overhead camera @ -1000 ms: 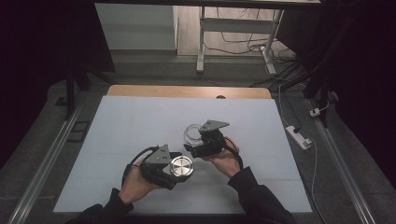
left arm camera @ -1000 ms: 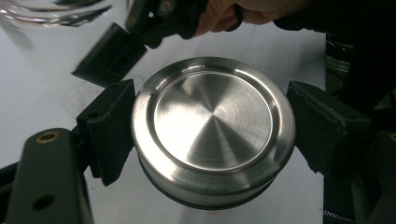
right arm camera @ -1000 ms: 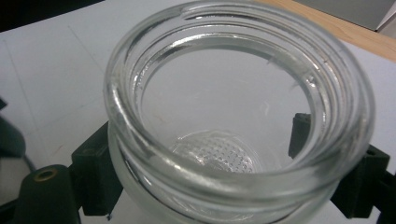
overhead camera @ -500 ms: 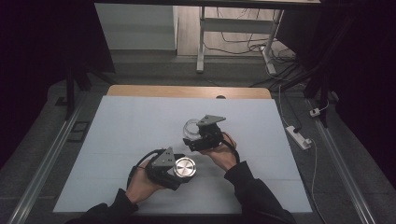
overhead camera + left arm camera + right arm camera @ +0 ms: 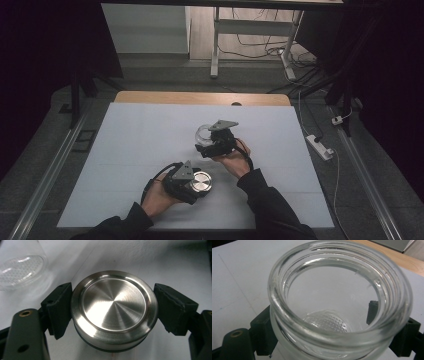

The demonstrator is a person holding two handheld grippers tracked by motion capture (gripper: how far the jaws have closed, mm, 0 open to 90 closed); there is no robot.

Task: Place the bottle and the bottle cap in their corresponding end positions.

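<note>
left hand-held gripper (image 5: pixel 110 312) clamped the smooth, likely slippery steel lid (image 5: pixel 113 308) by its rim; right hand-held gripper (image 5: pixel 332 332) clasped the fragile glass jar (image 5: pixel 339 302) below its neck.

Both forearms, in dark sleeves, come in from the bottom centre of the high view and splay apart. The left hand (image 5: pixel 156 199) sits at lower centre, wrapped round the left hand-held gripper (image 5: pixel 192 184), whose jaws point toward the right of the frame and are clamped on either side of a round object. The right hand (image 5: pixel 235 161) is higher, near the middle of the frame, and cups the right hand-held gripper (image 5: pixel 206 142) from below; its jaws point toward the upper left and are likewise closed on what they hold.
</note>
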